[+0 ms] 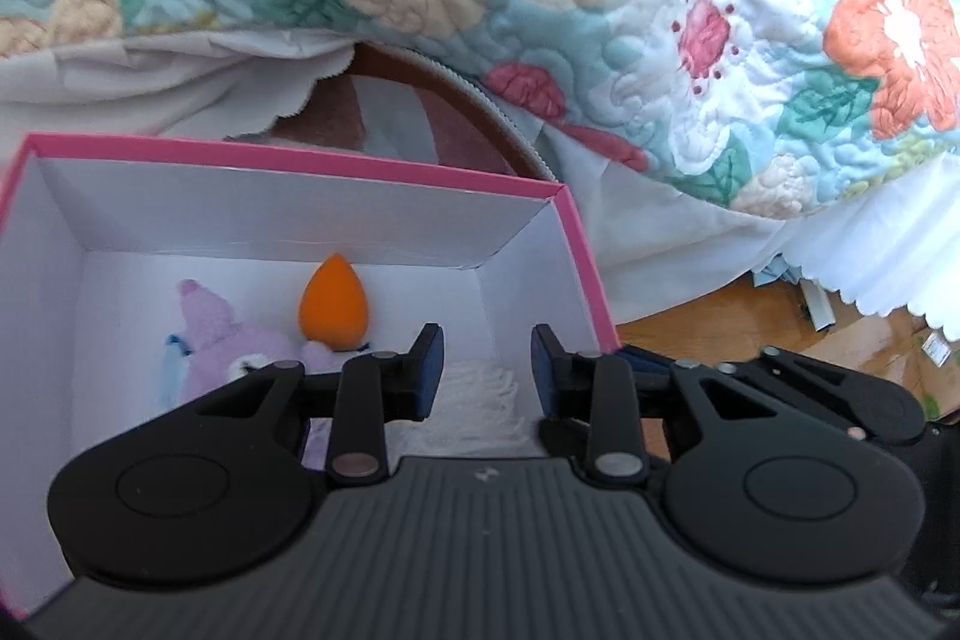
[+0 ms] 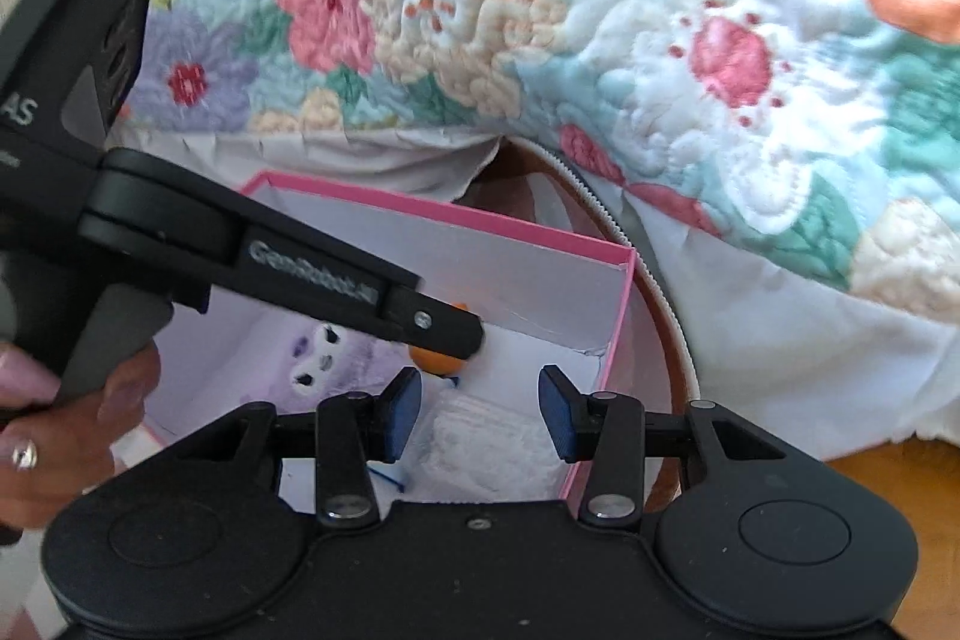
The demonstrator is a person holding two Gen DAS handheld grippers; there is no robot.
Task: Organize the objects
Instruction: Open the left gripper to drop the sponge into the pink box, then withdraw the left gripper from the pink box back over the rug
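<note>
A pink-rimmed white box (image 1: pixel 336 163) stands by the bed; it also shows in the right wrist view (image 2: pixel 456 214). Inside lie an orange teardrop sponge (image 1: pixel 333 301), a purple plush toy (image 1: pixel 216 340) and a white ribbed cloth (image 1: pixel 480 409). My left gripper (image 1: pixel 487 370) is open and empty above the box's near right part, over the cloth. My right gripper (image 2: pixel 480 409) is open and empty over the box's right side, above the cloth (image 2: pixel 486 451). The left gripper's body (image 2: pixel 252 256) crosses the right wrist view and partly hides the sponge (image 2: pixel 435 361) and plush (image 2: pixel 324 358).
A floral quilt (image 1: pixel 600 10) and white bed skirt (image 1: pixel 690 220) hang behind the box. A brown round item with a zipper edge (image 1: pixel 468 100) sits behind it. Wooden floor (image 1: pixel 750 316) shows at right. A hand (image 2: pixel 54 436) holds the left gripper.
</note>
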